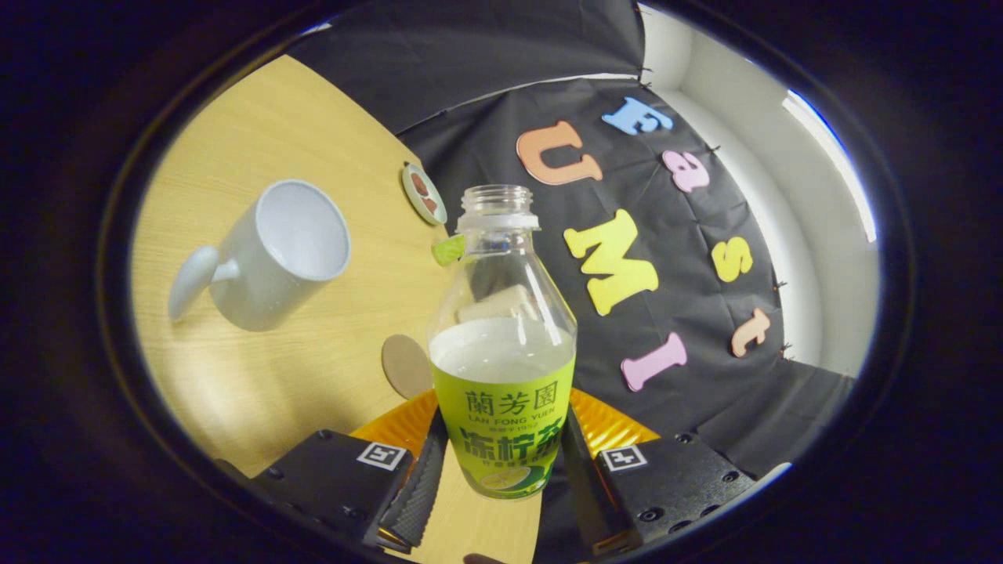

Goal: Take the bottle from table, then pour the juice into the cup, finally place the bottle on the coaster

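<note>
Holding: the gripper (pixel 501 470) is clamping the bottle (pixel 501 352) between both fingers (pixel 419 486), low on its label.
Bottle: it is riding uncapped and seemingly lifted, tilting relative to the worktop (pixel 313 133), juice sitting about halfway up.
Cup (pixel 270 254): it is standing well apart, beyond the fingers; its inside is looking empty.
Coaster (pixel 405 366): it is lying bare just beside the bottle.
Progress: pickup is looking done; pouring and placing are remaining.

I see printed lettering on the green label (pixel 505 431) of the bottle (pixel 501 345); my gripper (pixel 501 478) clamps it, each finger mount bearing 1 square marker (pixel 384 455).
</note>
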`<action>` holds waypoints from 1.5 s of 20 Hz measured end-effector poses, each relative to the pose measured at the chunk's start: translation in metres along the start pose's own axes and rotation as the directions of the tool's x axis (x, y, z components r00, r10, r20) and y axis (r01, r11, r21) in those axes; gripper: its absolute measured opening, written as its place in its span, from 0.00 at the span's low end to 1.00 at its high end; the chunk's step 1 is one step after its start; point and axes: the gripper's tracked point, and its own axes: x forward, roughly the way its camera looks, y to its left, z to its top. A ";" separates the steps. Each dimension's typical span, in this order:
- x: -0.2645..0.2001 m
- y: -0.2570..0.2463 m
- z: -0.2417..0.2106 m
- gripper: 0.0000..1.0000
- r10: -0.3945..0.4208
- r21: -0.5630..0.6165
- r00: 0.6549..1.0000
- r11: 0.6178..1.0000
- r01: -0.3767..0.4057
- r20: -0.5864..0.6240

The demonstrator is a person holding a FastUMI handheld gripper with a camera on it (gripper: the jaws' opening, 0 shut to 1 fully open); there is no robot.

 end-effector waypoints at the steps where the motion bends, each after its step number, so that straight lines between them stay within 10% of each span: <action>1: 0.001 0.003 0.002 0.76 0.001 -0.017 1.000 1.000 -0.001 0.001; 30: 0.019 -0.020 0.019 0.76 -0.146 -0.456 0.985 0.873 0.170 0.088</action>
